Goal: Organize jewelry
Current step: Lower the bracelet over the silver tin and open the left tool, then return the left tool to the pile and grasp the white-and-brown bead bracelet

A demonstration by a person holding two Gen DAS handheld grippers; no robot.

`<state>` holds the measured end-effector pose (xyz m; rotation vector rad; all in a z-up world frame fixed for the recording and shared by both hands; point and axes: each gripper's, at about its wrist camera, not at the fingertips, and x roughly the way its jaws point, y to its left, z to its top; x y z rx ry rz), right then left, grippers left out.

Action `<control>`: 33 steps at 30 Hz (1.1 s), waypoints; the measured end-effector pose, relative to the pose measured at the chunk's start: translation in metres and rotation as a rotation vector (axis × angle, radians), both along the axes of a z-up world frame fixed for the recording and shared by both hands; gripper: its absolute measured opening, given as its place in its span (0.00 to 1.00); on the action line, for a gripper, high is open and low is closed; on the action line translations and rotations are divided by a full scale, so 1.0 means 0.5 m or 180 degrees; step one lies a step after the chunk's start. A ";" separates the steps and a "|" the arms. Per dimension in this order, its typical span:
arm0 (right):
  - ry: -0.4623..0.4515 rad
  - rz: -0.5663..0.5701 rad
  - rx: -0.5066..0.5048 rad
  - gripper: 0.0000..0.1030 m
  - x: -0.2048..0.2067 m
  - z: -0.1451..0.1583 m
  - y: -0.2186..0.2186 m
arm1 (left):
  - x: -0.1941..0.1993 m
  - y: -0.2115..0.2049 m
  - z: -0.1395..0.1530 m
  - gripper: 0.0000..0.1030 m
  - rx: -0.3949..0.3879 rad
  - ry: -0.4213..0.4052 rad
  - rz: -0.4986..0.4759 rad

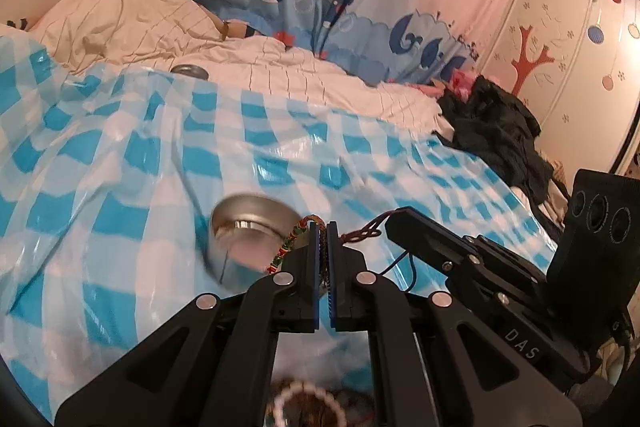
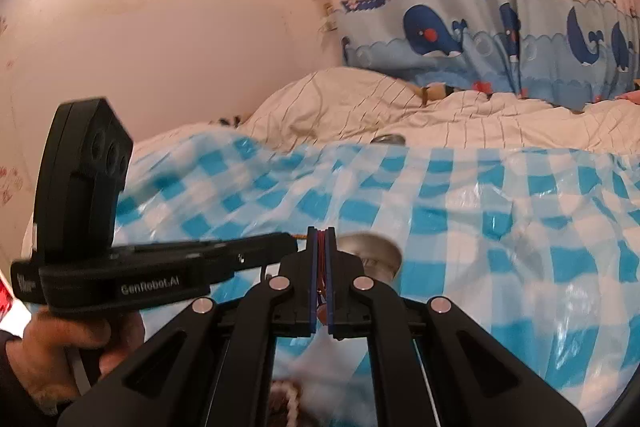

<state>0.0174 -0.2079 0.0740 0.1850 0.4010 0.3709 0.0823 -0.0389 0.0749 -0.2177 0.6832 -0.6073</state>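
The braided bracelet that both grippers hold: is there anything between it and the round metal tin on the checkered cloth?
Nothing visible stands in the way. The braided bracelet is pinched by the left gripper and its cord by the right gripper, and it hangs right beside the open metal tin, over the checkered cloth.

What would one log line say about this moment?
left gripper: shut on woven bracelet | right gripper: shut on bracelet cord | metal tin: open, on checkered cloth

Warm pinkish light, motion blur, fisheye edges
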 end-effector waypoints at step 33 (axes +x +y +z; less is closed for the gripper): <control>0.0881 -0.0002 0.0252 0.37 -0.143 -0.086 -0.022 | -0.143 0.024 -0.052 0.53 0.1114 -0.0004 0.0155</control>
